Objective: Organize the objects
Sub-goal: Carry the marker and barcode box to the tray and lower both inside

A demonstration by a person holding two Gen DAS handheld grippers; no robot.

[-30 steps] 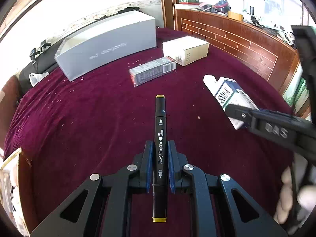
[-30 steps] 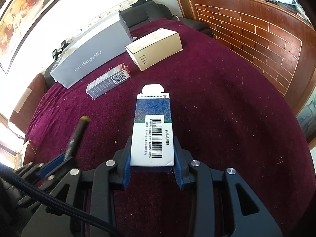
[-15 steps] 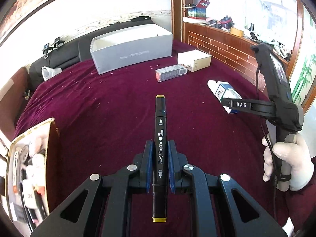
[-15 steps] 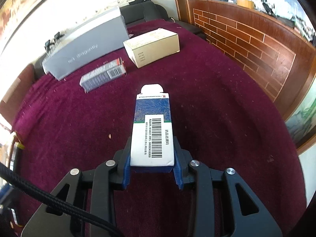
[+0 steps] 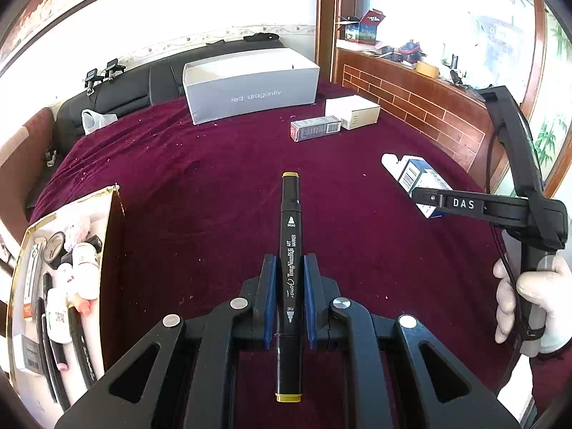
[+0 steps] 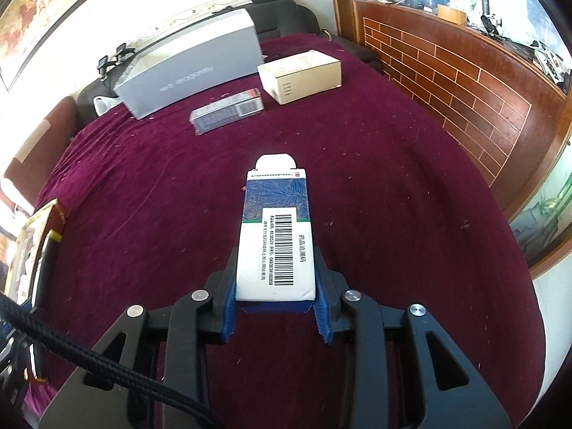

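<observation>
The marker (image 5: 290, 250) sits pinched between the blue pads of the left tool (image 5: 289, 268), its yellow-capped tip pointing to 12 o'clock above the maroon tabletop (image 5: 200, 193). Its barrel reads "Touch TongNianDiJi ART MARKER", with "BROAD" near the far end. The right tool (image 6: 275, 279) is clamped on a blue-and-white carton (image 6: 276, 236), held off the cloth with its white flap open at 12 o'clock; a barcode and Chinese print run along its top face. In the left view this tool shows at 3 o'clock, marked "DAS", gripped by a gloved hand (image 5: 532, 304).

At 9 o'clock of the marker stands an open tray (image 5: 107, 250) crowded with pens, tape and small bottles. Far off at 12 o'clock a grey box (image 5: 250, 89) lettered "red dragonfly" lies open-topped. Just to its right lie a small dark box (image 5: 314, 128) with a barcode and, touching it, a cream box (image 5: 352, 111). Nothing stands between the marker and the tray. A brick-patterned wooden wall (image 6: 447, 71) rims the tabletop from 1 to 3 o'clock.

Against a second ago, the tray has come fully into the left view, the grey box looks farther off, and the right tool's handle and hand are now visible. The marker no longer appears in the right view.
</observation>
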